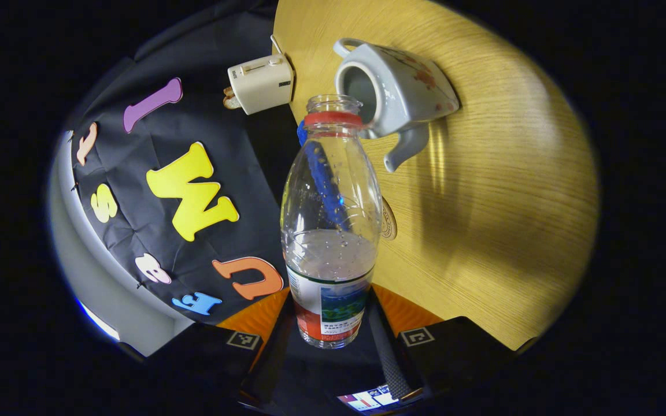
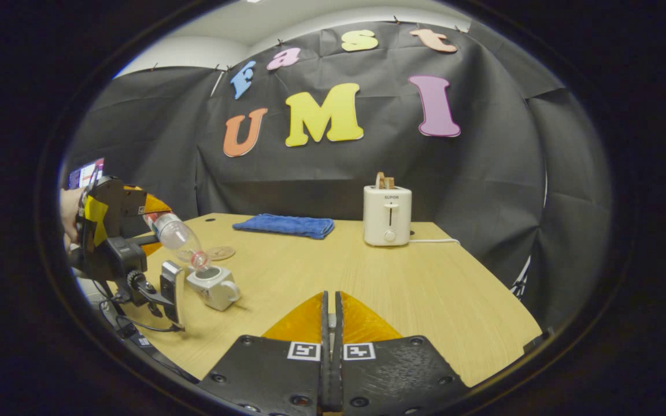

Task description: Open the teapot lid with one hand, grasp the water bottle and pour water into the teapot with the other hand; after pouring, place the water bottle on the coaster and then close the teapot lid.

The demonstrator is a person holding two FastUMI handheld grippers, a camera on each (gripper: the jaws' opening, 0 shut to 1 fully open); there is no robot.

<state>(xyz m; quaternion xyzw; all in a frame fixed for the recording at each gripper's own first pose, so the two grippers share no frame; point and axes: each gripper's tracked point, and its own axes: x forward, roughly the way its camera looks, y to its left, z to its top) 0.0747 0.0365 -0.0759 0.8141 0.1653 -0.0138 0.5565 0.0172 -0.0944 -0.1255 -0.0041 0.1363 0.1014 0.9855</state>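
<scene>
left gripper: fingers pinch clear ribbed plastic bottle at labelled base, part full | bottle tilted, open neck aimed into lidless glazed teapot on wood-grain worktop | round coaster half hidden behind bottle | right gripper: fingers pressed together, lid unseen

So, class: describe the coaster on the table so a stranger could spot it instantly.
Start from the wooden table and find the folded blue cloth near the back wall. Left of it and nearer lies the coaster, just behind the white teapot. It is the only flat, round, tan disc.
</scene>
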